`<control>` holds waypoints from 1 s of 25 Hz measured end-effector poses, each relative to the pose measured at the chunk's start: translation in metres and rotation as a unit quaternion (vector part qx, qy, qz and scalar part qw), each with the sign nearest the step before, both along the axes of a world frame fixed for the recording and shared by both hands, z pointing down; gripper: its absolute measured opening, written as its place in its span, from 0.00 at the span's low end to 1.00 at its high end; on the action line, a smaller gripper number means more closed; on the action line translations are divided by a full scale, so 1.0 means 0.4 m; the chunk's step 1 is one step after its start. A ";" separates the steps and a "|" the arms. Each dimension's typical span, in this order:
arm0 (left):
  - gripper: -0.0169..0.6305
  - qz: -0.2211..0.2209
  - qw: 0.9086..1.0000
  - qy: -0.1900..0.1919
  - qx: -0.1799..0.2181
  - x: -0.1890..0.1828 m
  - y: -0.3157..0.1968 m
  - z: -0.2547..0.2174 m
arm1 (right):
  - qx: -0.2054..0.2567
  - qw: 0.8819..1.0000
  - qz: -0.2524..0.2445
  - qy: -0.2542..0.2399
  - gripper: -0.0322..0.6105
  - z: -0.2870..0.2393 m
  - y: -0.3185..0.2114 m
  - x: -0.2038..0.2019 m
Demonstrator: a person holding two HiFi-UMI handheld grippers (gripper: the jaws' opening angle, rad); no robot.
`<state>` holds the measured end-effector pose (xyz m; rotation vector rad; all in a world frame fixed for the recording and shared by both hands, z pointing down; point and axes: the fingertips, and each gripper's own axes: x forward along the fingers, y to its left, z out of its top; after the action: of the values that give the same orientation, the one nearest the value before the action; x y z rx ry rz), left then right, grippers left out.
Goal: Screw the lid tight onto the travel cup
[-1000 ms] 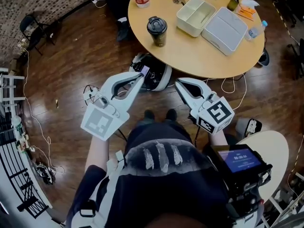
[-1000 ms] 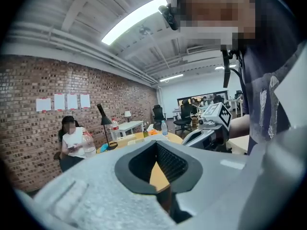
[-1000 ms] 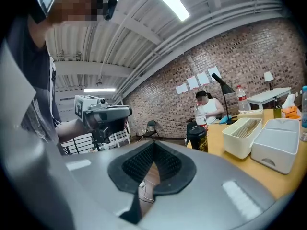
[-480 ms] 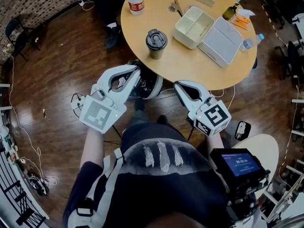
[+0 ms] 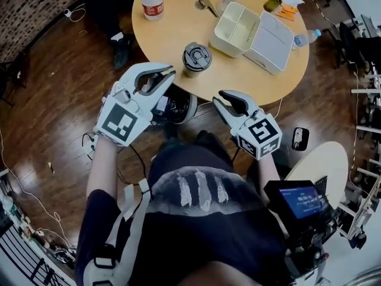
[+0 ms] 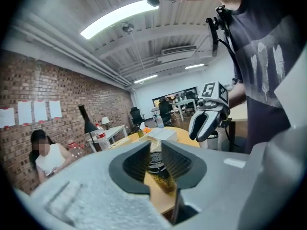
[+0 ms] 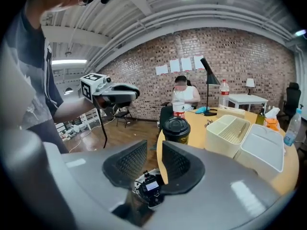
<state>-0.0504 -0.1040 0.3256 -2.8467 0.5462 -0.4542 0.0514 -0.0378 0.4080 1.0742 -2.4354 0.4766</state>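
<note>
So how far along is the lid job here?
Done: the lid sits on the cup on the table; how tight, I can't tell. In hand: nothing. The left claw and right claw hang short of the table, jaws opening, empty. Left: grip the cup and twist the lid tight.

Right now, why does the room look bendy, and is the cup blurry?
Left gripper view: the fisheye lens bends the ceiling light, which glares white; corners go black. Right gripper view: same bend, travel cup sharp. Head view: soft, even light.
</note>
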 end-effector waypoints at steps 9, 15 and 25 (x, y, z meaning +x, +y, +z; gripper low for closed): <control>0.48 0.088 0.987 -0.130 -0.024 0.074 -0.070 0.159 | -0.049 0.998 -0.013 0.031 0.57 0.141 -0.080 0.002; 0.49 0.083 0.982 -0.156 -0.064 0.122 -0.113 0.240 | -0.048 0.996 -0.069 0.036 0.64 0.229 -0.186 -0.006; 0.49 0.089 0.979 -0.128 -0.128 0.187 -0.149 0.274 | -0.018 0.989 -0.143 0.017 0.71 0.322 -0.295 -0.101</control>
<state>0.0245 -0.1636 0.4352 -2.9717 0.1935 -0.8998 0.0112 -0.1556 0.5366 0.6958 -2.4865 0.4022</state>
